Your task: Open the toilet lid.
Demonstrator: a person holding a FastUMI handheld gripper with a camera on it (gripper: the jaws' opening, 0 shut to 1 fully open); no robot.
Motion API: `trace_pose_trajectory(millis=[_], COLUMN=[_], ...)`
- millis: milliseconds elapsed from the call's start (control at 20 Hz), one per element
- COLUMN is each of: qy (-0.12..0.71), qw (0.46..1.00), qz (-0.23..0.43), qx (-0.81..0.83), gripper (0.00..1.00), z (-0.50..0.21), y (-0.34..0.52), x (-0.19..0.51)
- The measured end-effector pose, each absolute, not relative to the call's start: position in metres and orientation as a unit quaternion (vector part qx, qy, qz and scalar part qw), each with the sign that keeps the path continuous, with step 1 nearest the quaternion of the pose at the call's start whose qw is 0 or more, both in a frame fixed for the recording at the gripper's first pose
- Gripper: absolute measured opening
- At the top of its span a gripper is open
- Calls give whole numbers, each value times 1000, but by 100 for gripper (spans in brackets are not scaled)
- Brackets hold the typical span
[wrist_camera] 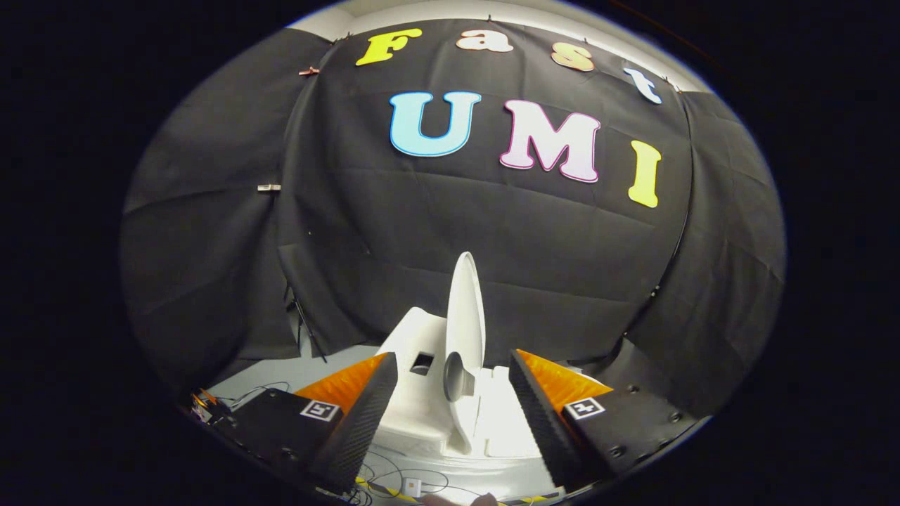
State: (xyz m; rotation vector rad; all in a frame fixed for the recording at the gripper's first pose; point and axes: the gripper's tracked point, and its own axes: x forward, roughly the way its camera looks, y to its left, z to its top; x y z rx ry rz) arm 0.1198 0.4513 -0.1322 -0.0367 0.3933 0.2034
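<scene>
A white toilet [422, 411] stands between and just beyond my fingers, seen from its side. Its white lid [465, 309] is raised upright and shows edge-on, rising above the fingertips against the black cloth wall. A grey round knob [455, 377] sticks out from the lid's lower part. My gripper [453, 357] is open, one finger on each side of the toilet and lid. Neither finger touches the lid, and nothing is held between them.
Thin cables [264, 388] run over the pale floor beyond the left finger, near a thin dark stand [304, 325] against the cloth. A small white box [412, 486] with more wires lies below the toilet's base. Black cloth closes in behind and on both sides.
</scene>
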Motion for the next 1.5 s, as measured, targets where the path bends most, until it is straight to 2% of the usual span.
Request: trace_pose_trajectory(millis=[50, 500, 950, 1500], qy=[191, 139, 58, 21], qw=[976, 981, 992, 995], qz=[103, 127, 87, 89], qx=[-13, 38, 64, 44], gripper=[99, 99, 99, 99], z=[-126, -59, 10, 48], y=[447, 379, 258, 159], x=[117, 75, 57, 4])
